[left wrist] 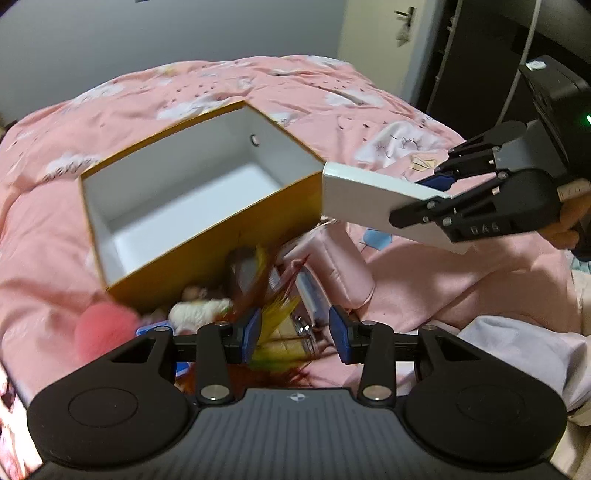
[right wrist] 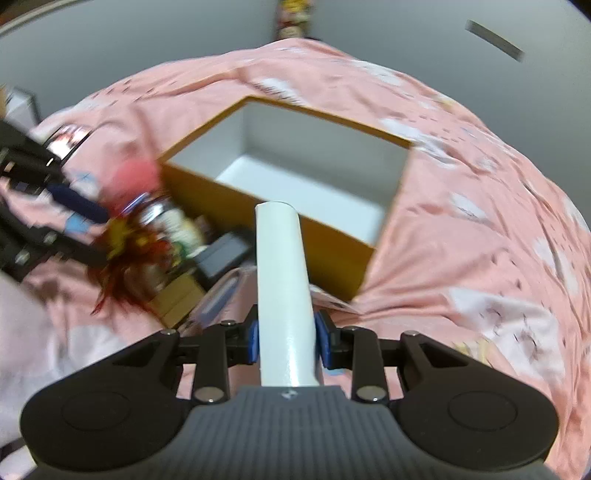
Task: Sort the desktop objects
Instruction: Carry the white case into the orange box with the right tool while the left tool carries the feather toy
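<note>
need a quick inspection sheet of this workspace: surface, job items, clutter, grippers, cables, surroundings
Surface: pink printed bedcover, wrinkled; no bare desk in view.
Job's things: open yellow box with a white inside, nothing seen in it. White flat box held in the air near the yellow box's corner.
Clutter: blurred heap in front of the yellow box: pink pompom, yellow and red feathers, small white toy, pink satin pouch; the rest too blurred to name.
Grippers: right gripper shut on the white flat box. Left gripper open over the heap, a feather between its jaws.
Cables: white cable by the dark furniture.
Surroundings: grey wall, dark furniture.
</note>
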A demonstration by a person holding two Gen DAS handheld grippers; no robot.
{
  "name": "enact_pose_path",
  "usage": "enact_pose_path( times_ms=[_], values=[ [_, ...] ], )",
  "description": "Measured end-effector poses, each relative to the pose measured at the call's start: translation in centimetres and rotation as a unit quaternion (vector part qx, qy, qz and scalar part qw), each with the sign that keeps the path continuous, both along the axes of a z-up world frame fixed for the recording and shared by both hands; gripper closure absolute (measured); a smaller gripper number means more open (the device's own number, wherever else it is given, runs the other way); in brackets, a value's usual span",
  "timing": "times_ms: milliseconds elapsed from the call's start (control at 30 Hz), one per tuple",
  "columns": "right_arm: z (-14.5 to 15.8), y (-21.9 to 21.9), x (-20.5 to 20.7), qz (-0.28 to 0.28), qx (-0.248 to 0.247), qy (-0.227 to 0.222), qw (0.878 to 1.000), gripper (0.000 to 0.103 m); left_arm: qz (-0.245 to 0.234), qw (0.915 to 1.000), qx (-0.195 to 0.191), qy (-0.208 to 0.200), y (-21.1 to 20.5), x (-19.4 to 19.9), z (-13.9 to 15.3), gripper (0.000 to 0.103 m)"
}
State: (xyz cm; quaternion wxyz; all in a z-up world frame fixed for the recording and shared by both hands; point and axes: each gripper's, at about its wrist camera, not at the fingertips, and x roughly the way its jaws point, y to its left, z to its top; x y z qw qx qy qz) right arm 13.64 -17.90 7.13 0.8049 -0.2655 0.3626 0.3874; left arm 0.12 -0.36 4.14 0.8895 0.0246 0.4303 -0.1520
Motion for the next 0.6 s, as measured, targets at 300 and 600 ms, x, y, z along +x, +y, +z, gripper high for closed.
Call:
enact_pose_path(
  times_ms=[300,600],
  values=[
    [-2.2,-2.4,1.3,-0.052,0.033,0.037,0.997,0.073,0.043,0.9940,0.085,0.055,0.0,2.9,-4.5,0.043],
    [-4.3,-3.3,1.8,-0.098,0.081,0.061,0.990,0.073,0.095,0.9950,0.021,0.023,2.4,2.9,-4.5,0.099]
  ],
)
